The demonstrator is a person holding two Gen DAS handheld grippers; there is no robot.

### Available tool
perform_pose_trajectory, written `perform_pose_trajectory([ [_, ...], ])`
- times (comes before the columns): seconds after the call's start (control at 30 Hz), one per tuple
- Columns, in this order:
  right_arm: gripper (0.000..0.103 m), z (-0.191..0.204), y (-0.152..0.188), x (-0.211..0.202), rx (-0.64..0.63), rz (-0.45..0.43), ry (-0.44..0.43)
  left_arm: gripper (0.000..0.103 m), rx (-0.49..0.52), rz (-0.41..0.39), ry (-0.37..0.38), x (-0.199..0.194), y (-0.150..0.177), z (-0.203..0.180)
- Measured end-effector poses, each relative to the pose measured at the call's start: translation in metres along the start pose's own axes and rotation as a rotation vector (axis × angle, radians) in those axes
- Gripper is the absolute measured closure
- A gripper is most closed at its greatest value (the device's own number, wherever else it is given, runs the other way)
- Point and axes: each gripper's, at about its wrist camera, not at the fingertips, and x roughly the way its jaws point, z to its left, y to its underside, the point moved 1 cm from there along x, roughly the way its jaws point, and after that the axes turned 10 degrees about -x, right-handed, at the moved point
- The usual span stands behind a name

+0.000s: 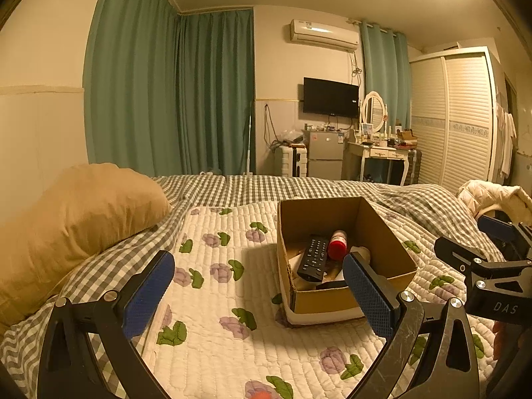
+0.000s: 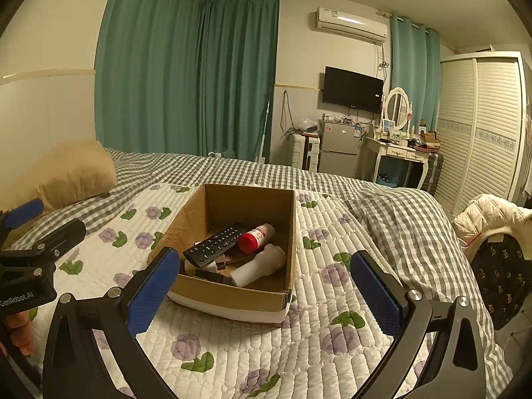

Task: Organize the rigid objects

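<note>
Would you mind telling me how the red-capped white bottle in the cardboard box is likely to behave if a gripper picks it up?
The red-capped white bottle looks rigid and round, so it may slip or turn between flat pads. It lies tilted across the black remote control, so lifting it could shift that. It probably rolls if set down on its side.

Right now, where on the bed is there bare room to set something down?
Free: the floral quilt in front of the brown cardboard box, and the strip between the box and the tan pillow. Crowded: inside the box, where a black remote, a red-capped bottle and a white bottle overlap.
</note>
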Motion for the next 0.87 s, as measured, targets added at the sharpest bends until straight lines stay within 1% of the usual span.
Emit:
perform_pose_trajectory([
  [0.13,0.000,0.0002,0.0010,0.0021,0.002,0.008,0.001,0.000,0.000,0.006,0.016,0.0000,0.0005,-0.0018],
  [0.27,0.000,0.0016,0.0022,0.0029,0.000,0.014,-0.001,0.000,0.016,0.012,0.011,0.0007,0.0025,-0.0039],
  [0.4,0.000,0.0029,0.0025,0.0024,-0.004,0.012,-0.001,0.000,0.007,0.019,0.016,0.0014,0.0029,-0.0030],
  [0.87,0.000,0.0055,0.0040,0.0031,-0.007,0.019,-0.003,0.000,-0.009,0.004,0.012,-0.0016,0.0017,0.0018],
])
